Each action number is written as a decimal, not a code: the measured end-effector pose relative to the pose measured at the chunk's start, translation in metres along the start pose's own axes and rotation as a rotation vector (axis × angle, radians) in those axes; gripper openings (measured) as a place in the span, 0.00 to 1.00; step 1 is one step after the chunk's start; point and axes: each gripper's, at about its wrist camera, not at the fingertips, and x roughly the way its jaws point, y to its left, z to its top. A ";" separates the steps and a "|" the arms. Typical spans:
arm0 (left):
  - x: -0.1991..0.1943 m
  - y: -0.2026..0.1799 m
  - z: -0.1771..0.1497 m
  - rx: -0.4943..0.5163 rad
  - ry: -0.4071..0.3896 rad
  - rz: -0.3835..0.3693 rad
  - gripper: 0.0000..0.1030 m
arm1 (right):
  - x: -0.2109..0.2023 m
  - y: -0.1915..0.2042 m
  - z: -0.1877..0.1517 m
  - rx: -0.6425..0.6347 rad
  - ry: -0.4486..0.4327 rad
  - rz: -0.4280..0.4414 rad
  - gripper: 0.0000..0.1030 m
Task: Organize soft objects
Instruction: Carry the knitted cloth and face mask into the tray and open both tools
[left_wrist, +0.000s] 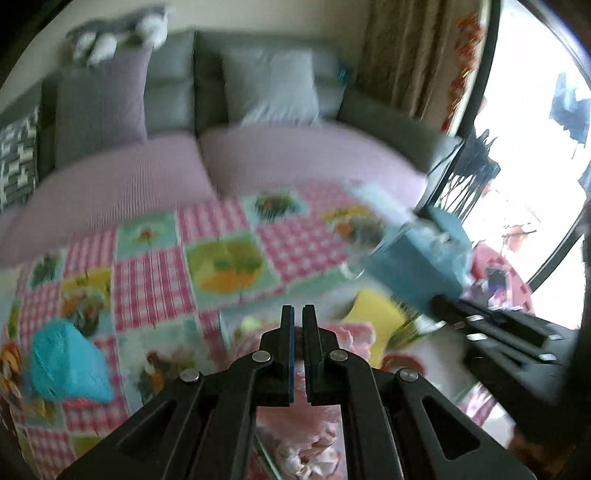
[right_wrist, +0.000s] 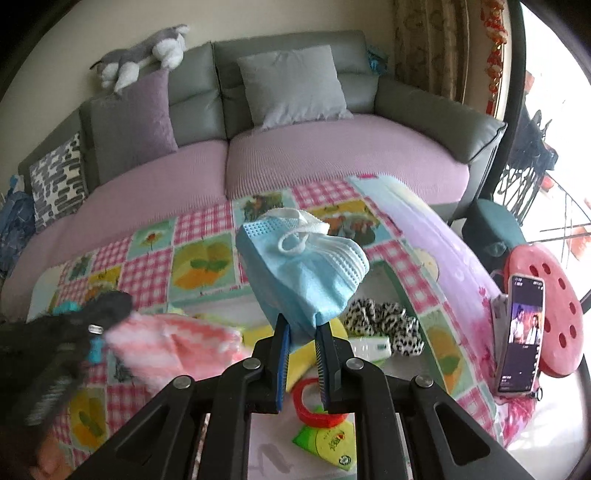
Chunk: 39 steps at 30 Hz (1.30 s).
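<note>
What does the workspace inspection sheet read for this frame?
Surface: patchwork cloth over a table, before a grey sofa.
Job's things: blue face mask held up; pink cloth at the left gripper.
Clutter: red tape ring, yellow sponge, leopard scrunchie, phone.
Grippers: right gripper jaws shut on the mask; left gripper jaws shut, pink cloth below.
Cables: nothing seen.
Surroundings: plush dog, cushions, curtain, pink stool.

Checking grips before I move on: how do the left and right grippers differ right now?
The right gripper is clamped on a blue face mask; the left gripper stands fully closed with nothing visible between its pads. The right holds its load above the patchwork cloth; the left points at a pink towel. Both angle downward.
</note>
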 end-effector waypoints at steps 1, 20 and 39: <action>0.010 0.002 -0.004 -0.014 0.032 -0.002 0.04 | 0.004 0.000 -0.003 -0.007 0.015 0.005 0.14; 0.067 0.013 -0.045 -0.052 0.237 0.043 0.04 | 0.029 0.014 -0.044 -0.078 0.167 0.023 0.14; 0.027 0.027 -0.061 -0.136 0.192 0.046 0.35 | 0.045 0.018 -0.066 -0.079 0.238 0.026 0.17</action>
